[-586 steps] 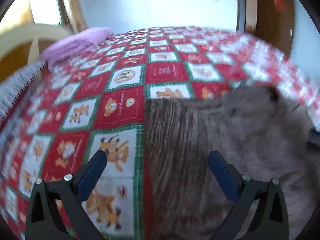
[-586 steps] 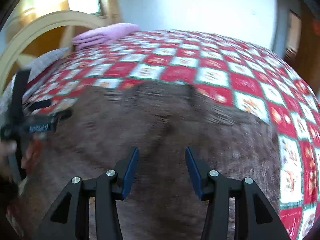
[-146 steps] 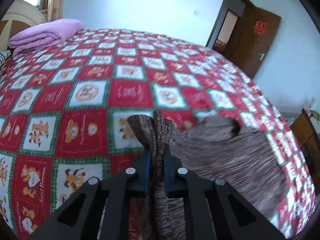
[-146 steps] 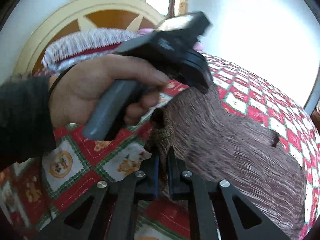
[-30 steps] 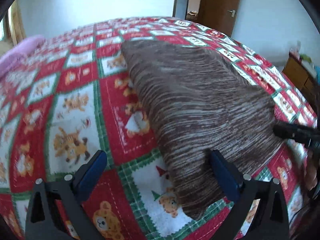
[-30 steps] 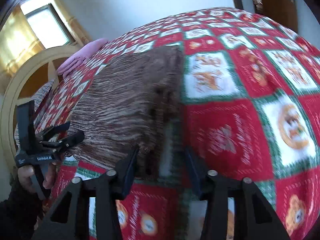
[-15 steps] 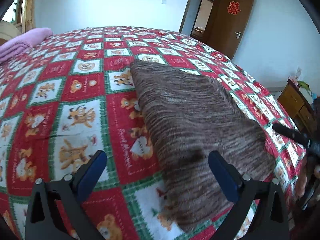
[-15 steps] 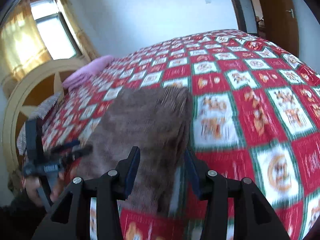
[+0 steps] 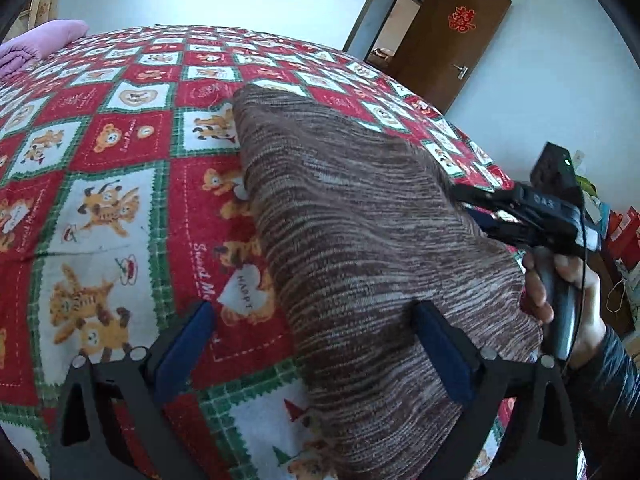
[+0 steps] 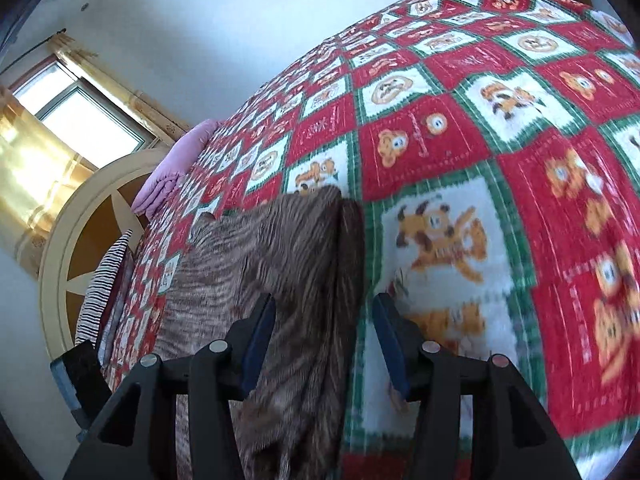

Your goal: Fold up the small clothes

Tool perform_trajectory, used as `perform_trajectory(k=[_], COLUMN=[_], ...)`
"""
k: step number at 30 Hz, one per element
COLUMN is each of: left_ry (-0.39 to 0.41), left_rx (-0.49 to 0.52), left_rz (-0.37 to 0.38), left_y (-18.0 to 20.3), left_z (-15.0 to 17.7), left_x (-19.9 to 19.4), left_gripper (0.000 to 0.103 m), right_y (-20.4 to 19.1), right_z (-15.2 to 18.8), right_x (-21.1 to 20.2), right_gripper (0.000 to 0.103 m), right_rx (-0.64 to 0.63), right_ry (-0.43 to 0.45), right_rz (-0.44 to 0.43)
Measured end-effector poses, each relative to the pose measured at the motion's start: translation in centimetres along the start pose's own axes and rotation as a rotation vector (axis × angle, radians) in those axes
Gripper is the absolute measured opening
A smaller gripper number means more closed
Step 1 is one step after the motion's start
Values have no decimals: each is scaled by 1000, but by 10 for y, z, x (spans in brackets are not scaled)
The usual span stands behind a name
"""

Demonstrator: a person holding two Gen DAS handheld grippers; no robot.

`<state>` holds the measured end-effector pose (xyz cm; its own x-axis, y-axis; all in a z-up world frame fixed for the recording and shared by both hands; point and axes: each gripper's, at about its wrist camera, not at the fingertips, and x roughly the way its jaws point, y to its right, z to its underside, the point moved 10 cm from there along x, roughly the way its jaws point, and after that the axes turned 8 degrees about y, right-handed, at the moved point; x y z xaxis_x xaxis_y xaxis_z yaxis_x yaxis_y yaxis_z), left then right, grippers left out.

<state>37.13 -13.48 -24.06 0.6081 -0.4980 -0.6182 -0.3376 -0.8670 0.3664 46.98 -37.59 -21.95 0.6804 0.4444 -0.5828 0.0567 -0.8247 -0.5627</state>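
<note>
A brown striped knit garment (image 9: 352, 240) lies folded lengthwise on the red and green checked bedspread (image 9: 112, 184). My left gripper (image 9: 316, 344) is open, low over the garment's near left edge, its right finger over the knit. My right gripper (image 10: 324, 330) is open at the garment's right edge (image 10: 312, 264), the folded edge lying between its fingers. In the left wrist view the right gripper (image 9: 476, 210) reaches in from the right, held by a hand (image 9: 560, 292).
A folded pink blanket (image 9: 36, 46) and a striped pillow (image 10: 102, 292) lie by the round wooden headboard (image 10: 80, 248). A brown door (image 9: 456, 40) stands open at the far right. A window with yellow curtains (image 10: 48, 148) is behind the headboard.
Both grippers stay open. The right gripper has dropped and tilted toward the garment's right edge. The left gripper has moved slightly closer over the near left edge.
</note>
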Motion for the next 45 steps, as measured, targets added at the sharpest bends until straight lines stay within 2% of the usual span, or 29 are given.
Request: perform_trajectory(k=[3,4,8,10,11,13,17,22,25,29,33,45], left_ry=[1,-1,-10,-11,-12,-15,-21,-12,-10,-11,-13,37], left_rx=[23,29,28,21,20,27,51,127,184,253,279,337], left_rz=[26,33,71,87,91,88,72,21,-34,-89,-117,-134], left_y=[7,9,13,14,14,16,19,27,33,38,37,50], left_z=[1,1,3,3,3,3,4,2,1,0,-3,-12], left_x=[-1,0,0,0,0,1,3,1,1,0,-5,-44], left_gripper=[88,86,75,68,67,64,59,39,33,30,27,25], right_y=[-3,-10,-12,-10,-7,-6,-9,-11,-16,-20,-29,-85], right_z=[-1,0,1,2,3,4,6,7,7,5,2,3], right_x=[7,14,17,17,17,18,19,18,16,10,1,-28], right_gripper=[52,52,52,44,34,29,25,22,20,17,16,14], right_rx=[-13,-29,-9,14,30,41,7,-30,-71,-84,-84,-140], right_ry=[-14,-32,-33,-33,-37,-37,-27,-10,-2,6,30,60], right_rz=[-21,-66,-109,-134,-140,-146,-127,-87,-42,-10,-8,-52])
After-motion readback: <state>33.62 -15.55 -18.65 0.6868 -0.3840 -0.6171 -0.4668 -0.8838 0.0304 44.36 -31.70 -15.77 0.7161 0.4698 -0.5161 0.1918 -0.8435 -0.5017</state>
